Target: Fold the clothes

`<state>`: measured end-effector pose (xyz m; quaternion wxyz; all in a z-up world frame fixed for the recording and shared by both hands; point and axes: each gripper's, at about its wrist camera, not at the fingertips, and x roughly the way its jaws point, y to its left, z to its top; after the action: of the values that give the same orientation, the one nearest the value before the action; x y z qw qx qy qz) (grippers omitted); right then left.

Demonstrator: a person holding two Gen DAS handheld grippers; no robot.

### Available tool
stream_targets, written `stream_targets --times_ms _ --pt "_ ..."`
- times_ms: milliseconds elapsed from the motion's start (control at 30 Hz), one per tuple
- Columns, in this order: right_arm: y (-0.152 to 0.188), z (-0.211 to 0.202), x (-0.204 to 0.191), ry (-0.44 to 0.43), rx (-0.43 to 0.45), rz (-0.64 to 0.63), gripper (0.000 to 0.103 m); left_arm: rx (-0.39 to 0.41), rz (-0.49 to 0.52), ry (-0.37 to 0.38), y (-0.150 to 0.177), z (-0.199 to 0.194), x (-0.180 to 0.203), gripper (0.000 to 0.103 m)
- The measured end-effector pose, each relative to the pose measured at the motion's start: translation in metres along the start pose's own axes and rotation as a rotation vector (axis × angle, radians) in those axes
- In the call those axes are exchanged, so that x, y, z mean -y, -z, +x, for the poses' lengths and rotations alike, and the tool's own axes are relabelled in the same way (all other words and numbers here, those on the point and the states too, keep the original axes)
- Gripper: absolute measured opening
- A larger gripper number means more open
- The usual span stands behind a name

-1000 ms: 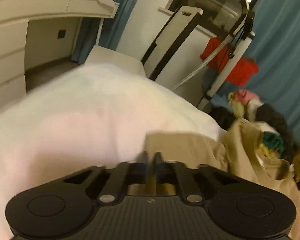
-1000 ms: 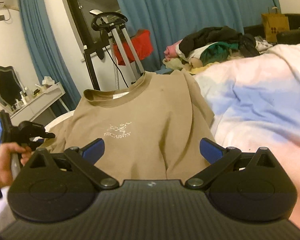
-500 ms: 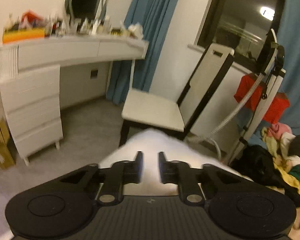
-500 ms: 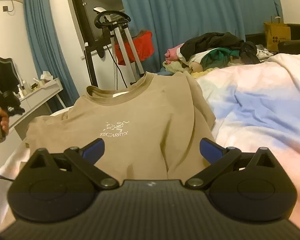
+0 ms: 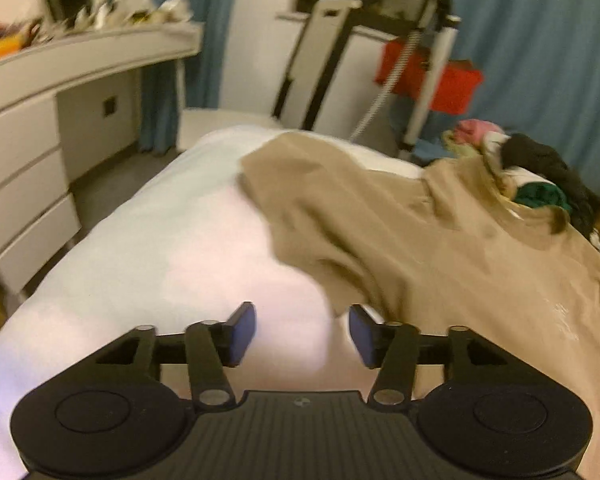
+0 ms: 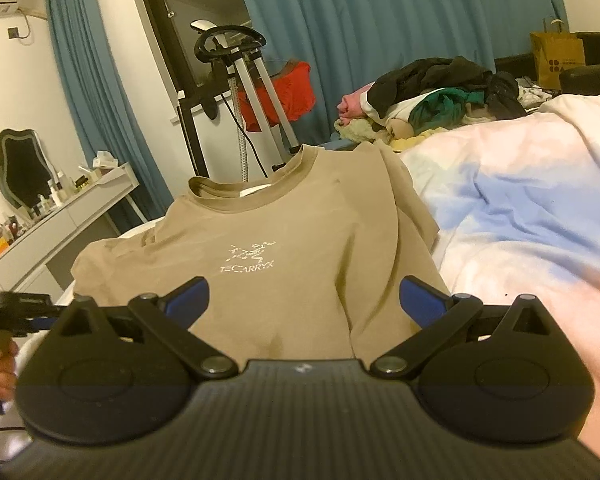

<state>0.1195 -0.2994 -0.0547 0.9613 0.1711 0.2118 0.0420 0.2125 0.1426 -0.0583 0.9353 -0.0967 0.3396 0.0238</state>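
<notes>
1. Tan T-shirt [image 6: 300,248] lies front-up on the bed [image 5: 172,248], white logo visible, collar toward the clothes steamer [image 6: 236,92]; one sleeve [image 5: 300,184] is rumpled on the white sheet.
2. Left gripper [image 5: 302,330]: jaws spread, nothing between them, just beside the sleeve hem.
3. Right gripper [image 6: 304,300]: jaws spread wide above the shirt's lower part; contact cannot be told.
4. Clothes pile [image 6: 432,96] lies beyond the collar.

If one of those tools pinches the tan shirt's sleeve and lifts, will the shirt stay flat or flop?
Probably flop: the shirt is thin cloth, already wrinkled and draping over the bed. It looks light, so its sleeve would likely rise first and drag the rest along.
</notes>
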Motion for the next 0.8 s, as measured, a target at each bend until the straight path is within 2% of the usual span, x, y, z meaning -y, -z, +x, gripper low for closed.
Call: stream_targets --times_ms 67,133,200,267,333,400,467,567,733,800 --pt "0.000 -0.002 0.000 -0.004 0.001 -0.004 0.103 0.031 0.062 0.000 0.002 0.003 0.016 0.057" --pt "0.002 -0.002 0.000 -0.007 -0.006 -0.005 0.103 0.030 0.127 -0.005 0.004 0.012 0.029 0.057" --pt "0.003 -0.001 -0.001 -0.008 -0.016 -0.007 0.103 0.034 0.196 -0.037 0.005 0.021 0.042 0.057" --pt "0.004 0.001 -0.002 -0.004 -0.026 -0.015 0.103 0.039 0.237 -0.061 0.005 0.027 0.047 0.046" --pt "0.005 0.004 -0.001 0.002 -0.035 -0.019 0.103 0.039 0.268 -0.066 0.002 0.029 0.048 0.014" --pt "0.006 0.006 0.001 0.006 -0.044 -0.013 0.103 0.038 0.300 -0.072 -0.002 0.030 0.050 0.007" --pt "0.006 0.008 0.004 0.009 -0.049 -0.002 0.103 0.038 0.331 -0.077 -0.005 0.032 0.051 0.007" --pt "0.005 0.010 0.006 0.014 -0.050 0.005 0.103 0.024 0.421 -0.126 -0.018 0.030 0.050 0.007" --pt "0.004 0.011 0.007 0.022 -0.045 0.006 0.103 -0.020 0.500 -0.223 -0.027 0.035 0.046 0.007" --pt "0.003 0.009 0.006 0.023 -0.039 0.001 0.103 -0.052 0.485 -0.246 -0.020 0.047 0.043 0.007"
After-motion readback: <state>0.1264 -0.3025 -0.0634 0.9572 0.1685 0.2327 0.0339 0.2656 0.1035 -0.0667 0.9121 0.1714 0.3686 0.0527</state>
